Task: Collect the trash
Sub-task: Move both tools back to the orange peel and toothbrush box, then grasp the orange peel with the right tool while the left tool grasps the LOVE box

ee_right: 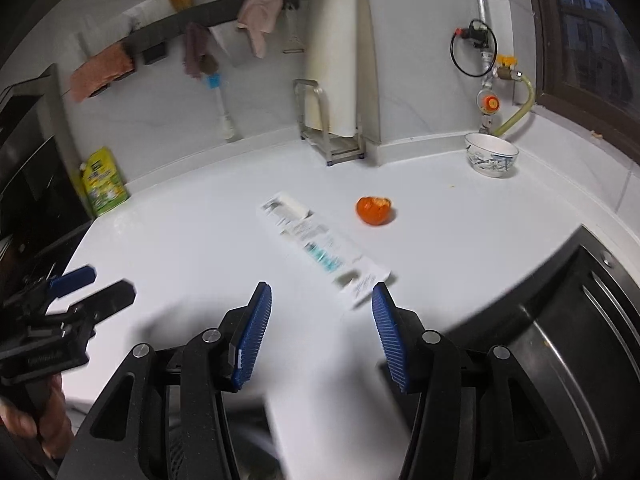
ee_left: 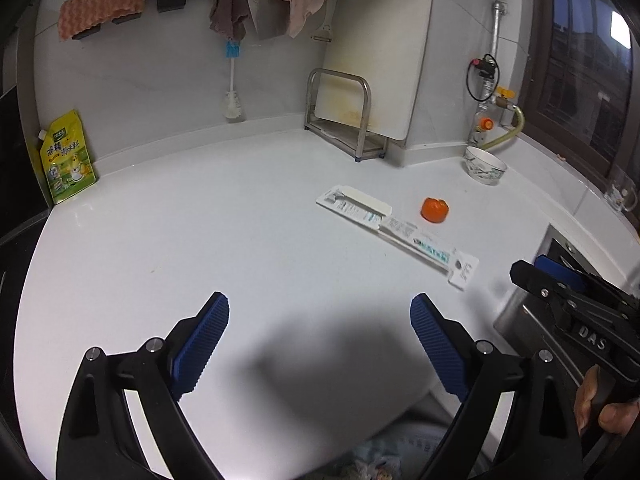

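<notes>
White kitchen desk fills both views, with a tiled wall behind it and a dark window at the right. On the desk lies a long flat toothbrush package, and just beside it, apart from it, sits an orange peel. Further back near the wall stands a bowl, and a cutting board leans upright in a metal rack. A yellow-green pouch stands at the left corner. Cloths hang from a dark rail above. The left hand-held gripper hovers over bare desk with its jaws wide apart and nothing between them. The right hand-held gripper is also spread apart and empty, low over the desk, with the near end of the package just in front of its right finger.
</notes>
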Demonstrator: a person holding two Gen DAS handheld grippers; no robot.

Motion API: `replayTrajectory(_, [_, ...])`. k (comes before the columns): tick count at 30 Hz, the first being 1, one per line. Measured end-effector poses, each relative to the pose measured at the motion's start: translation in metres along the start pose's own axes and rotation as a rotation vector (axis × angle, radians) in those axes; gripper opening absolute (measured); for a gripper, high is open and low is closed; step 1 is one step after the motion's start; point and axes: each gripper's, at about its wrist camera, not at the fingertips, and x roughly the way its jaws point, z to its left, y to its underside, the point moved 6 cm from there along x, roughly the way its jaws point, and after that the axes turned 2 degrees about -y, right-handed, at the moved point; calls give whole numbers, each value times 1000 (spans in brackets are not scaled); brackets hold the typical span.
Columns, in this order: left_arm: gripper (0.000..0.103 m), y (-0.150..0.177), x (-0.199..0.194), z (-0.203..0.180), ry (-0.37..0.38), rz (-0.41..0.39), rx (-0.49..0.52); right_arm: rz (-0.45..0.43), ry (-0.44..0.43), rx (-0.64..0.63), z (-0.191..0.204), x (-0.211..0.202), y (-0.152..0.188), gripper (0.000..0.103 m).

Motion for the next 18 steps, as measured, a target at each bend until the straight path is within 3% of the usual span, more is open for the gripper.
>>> replayTrajectory(10, [91, -23, 64, -22, -69, 39, -68, 130, 14, 59, -59, 113, -44, 51])
replayTrajectory(18, [92, -24, 90, -36, -83, 74, -91, 156, -11, 59, -60, 147, -62, 54])
